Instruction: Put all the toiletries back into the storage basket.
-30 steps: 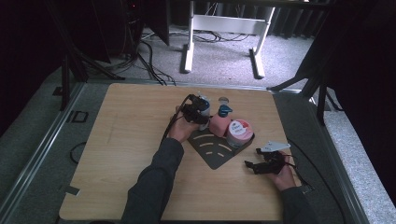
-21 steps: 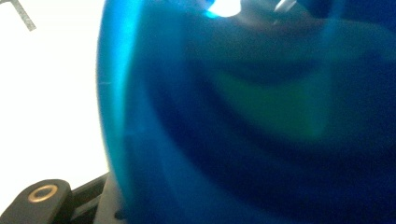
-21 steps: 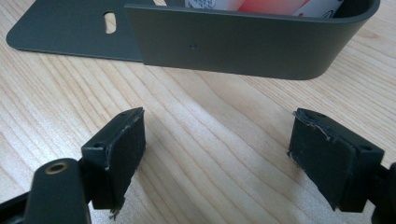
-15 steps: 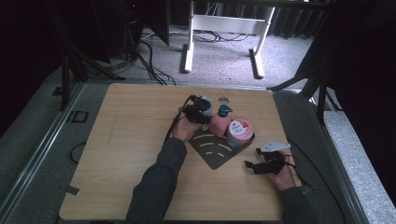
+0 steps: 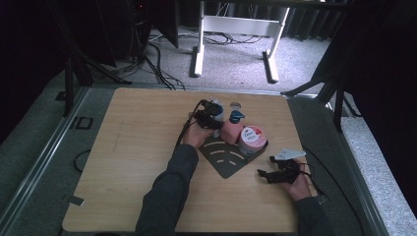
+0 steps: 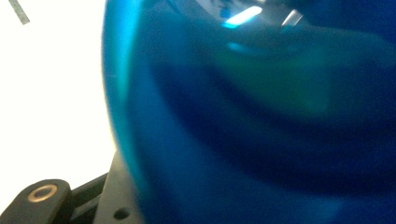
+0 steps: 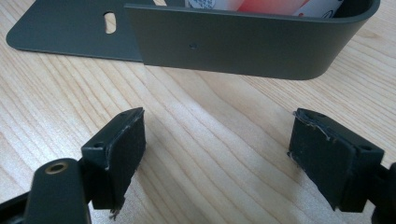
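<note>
The left tool is at the far side of the wooden surface, half closed around a blue bottle that stands just behind the dark corner rack. The right tool rests near the rack's front wall, its jaws wide apart with nothing between them.

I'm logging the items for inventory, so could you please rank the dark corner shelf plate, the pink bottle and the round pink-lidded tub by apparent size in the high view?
1. dark corner shelf plate, clearly largest.
2. and 3. pink bottle and round pink-lidded tub: they look alike, so no ranking.
</note>
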`<move>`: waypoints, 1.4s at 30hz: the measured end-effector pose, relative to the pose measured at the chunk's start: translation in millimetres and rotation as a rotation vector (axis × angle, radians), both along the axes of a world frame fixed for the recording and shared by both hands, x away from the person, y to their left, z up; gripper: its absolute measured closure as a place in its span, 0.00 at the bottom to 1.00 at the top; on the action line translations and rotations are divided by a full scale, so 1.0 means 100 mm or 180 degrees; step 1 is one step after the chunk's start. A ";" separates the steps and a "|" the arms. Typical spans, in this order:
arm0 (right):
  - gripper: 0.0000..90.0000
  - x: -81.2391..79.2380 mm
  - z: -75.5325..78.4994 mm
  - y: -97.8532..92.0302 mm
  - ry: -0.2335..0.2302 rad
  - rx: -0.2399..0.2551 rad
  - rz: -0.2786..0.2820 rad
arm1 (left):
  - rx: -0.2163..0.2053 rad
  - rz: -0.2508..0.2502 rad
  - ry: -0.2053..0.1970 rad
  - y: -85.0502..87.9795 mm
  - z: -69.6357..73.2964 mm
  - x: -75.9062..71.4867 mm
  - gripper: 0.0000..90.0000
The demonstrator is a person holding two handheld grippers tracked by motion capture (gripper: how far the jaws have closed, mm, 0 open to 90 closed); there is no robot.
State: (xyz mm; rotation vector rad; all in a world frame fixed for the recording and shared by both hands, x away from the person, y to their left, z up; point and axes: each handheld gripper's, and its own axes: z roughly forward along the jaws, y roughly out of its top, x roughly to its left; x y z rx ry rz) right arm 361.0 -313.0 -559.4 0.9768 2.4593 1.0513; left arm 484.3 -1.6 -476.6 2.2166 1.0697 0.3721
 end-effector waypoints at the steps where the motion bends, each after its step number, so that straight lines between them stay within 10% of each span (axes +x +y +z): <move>1: 0.20 0.00 0.00 0.00 0.0002 0.0000 -0.0001 | 0.0016 -0.0012 0.0001 -0.01 0.00 0.00 0.60; 42: 0.20 0.00 0.00 0.00 -0.0003 -0.0002 0.0006 | -0.0033 -0.0028 0.0007 0.08 0.01 -0.09 0.61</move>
